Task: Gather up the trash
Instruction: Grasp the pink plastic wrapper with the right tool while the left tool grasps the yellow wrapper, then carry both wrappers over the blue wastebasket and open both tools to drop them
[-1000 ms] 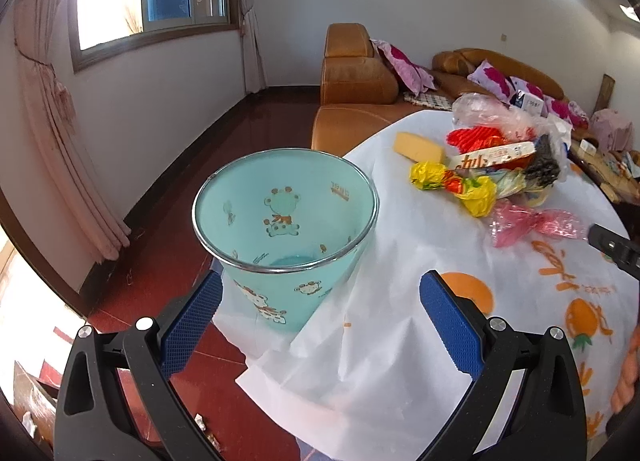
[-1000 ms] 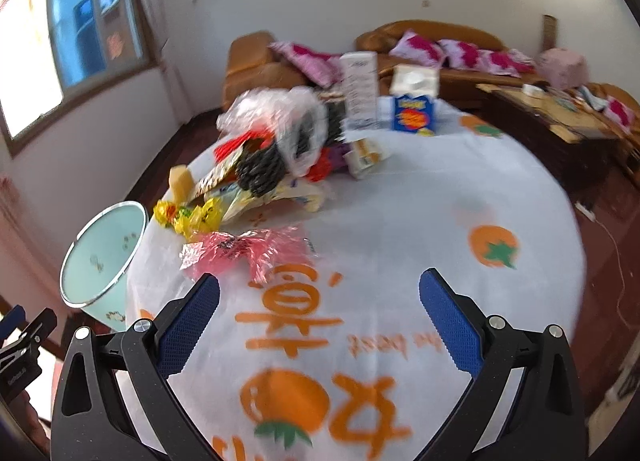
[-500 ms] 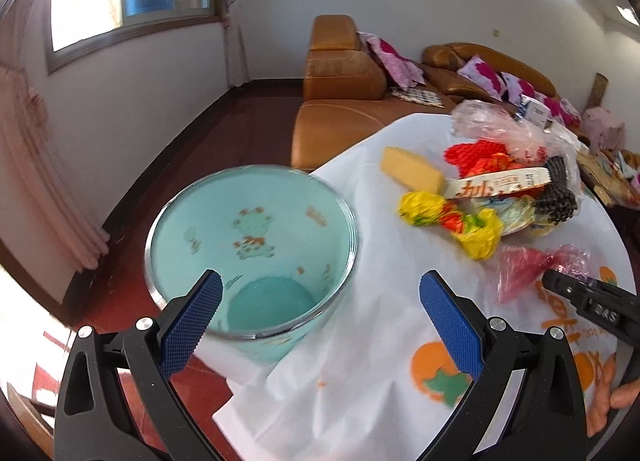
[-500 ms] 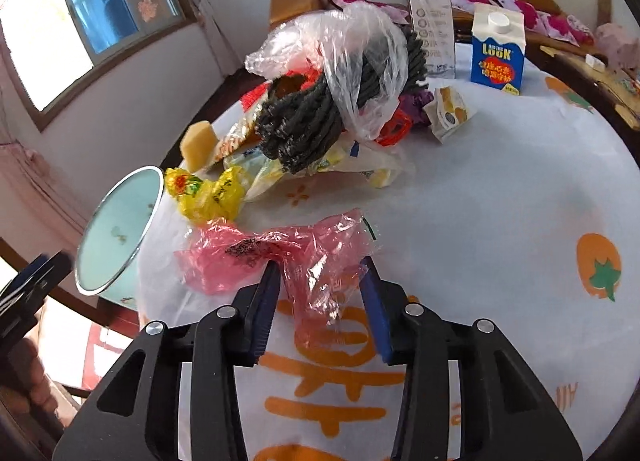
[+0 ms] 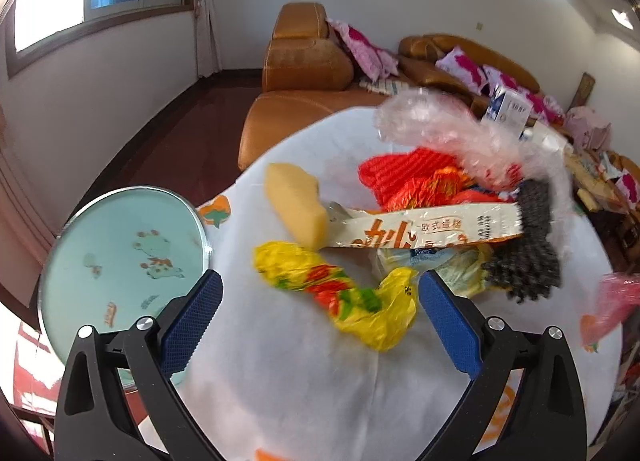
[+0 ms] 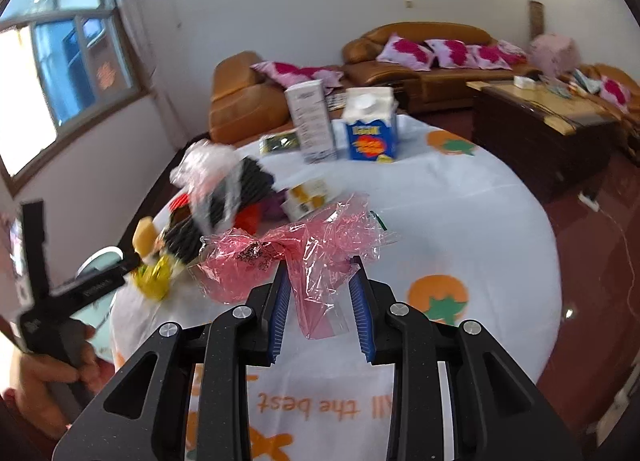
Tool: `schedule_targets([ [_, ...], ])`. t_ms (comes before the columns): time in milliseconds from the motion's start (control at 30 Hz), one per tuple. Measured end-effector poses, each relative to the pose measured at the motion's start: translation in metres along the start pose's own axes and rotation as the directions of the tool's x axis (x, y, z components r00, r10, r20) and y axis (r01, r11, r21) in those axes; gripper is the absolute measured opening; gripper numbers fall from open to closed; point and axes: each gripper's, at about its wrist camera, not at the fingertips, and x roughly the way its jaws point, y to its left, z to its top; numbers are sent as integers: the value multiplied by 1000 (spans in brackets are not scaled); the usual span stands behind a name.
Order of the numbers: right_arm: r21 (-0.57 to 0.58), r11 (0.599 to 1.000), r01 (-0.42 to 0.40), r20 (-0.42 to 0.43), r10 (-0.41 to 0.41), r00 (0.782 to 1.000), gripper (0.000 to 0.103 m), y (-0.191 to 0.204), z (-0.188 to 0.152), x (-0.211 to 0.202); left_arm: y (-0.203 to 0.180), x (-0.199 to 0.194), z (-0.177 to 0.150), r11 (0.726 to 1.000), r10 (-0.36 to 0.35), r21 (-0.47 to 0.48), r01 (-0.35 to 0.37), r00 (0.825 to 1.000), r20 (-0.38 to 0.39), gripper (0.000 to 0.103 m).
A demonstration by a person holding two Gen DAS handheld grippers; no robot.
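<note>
My right gripper (image 6: pixel 320 297) is clamped on the pink cellophane wrapper (image 6: pixel 296 257), holding it just above the tablecloth (image 6: pixel 460 213). My left gripper (image 5: pixel 316 317) has its jaws wide apart, straddling the yellow snack bag (image 5: pixel 340 293) without touching it. The mint bin (image 5: pixel 120 261) sits at the table's left edge, beyond the left finger. The worry is the cellophane — it is slick and only a loose fold sits between the pads, so a quick swing toward the bin could let it slip out. The wrapper's trailing end might also snag the pile of clear plastic and netting (image 6: pixel 224 197) on the left.
</note>
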Motion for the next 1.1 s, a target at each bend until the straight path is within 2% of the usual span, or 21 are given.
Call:
schedule_targets([
  [33, 8, 1000, -1, 4, 1, 1000, 30, -3, 1, -1, -2, 8, -1, 1000, 0, -2, 0, 1000, -19, 84],
  [67, 9, 1000, 0, 5, 0, 1000, 30, -5, 3, 1, -2, 15, -2, 1000, -12, -6, 11, 999, -40, 71],
  [100, 9, 1000, -1, 6, 1, 1000, 30, -5, 1, -1, -1, 23, -4, 999, -39, -19, 38, 997, -63, 68],
  [167, 10, 1000, -2, 2, 2, 1000, 30, -5, -1, -2, 2, 22, -6, 998, -51, -37, 50, 997, -50, 66],
  [200, 14, 1000, -2, 0, 2, 1000, 30, -6, -2, -2, 1, 21, -6, 998, -61, -23, 61, 997, -43, 56],
  [233, 19, 1000, -1, -4, 1, 1000, 30, -6, -2, -1, -1, 20, -5, 998, -69, -10, 69, 997, -36, 54],
  [267, 26, 1000, -2, -6, 2, 1000, 30, -6, -1, 0, -1, 17, -6, 998, -70, 0, 70, 997, -26, 46],
  [300, 30, 1000, -2, -6, 2, 1000, 30, -6, 0, 0, 0, 14, -5, 997, -83, 7, 83, 996, -16, 28],
  [333, 34, 999, -2, -2, 2, 1000, 30, -4, 1, -1, 0, 13, -4, 995, -102, 9, 102, 995, -16, 26],
  [467, 15, 1000, 6, 21, -6, 1000, 30, 6, 5, -6, 5, 0, -4, 991, -132, 29, 131, 991, 10, 23],
  [667, -3, 1000, 8, 68, -8, 998, 30, 22, 8, -19, 28, -37, -8, 980, -196, -1, 197, 978, 64, 23],
  [800, -21, 999, -31, 95, 33, 995, 30, 40, 13, -27, 44, -70, -7, 985, -172, 10, 172, 977, 127, 23],
  [1100, -120, 980, -158, 79, 168, 983, 30, 118, 17, -15, 110, -118, -7, 999, -26, -40, 35, 979, 204, 23],
])
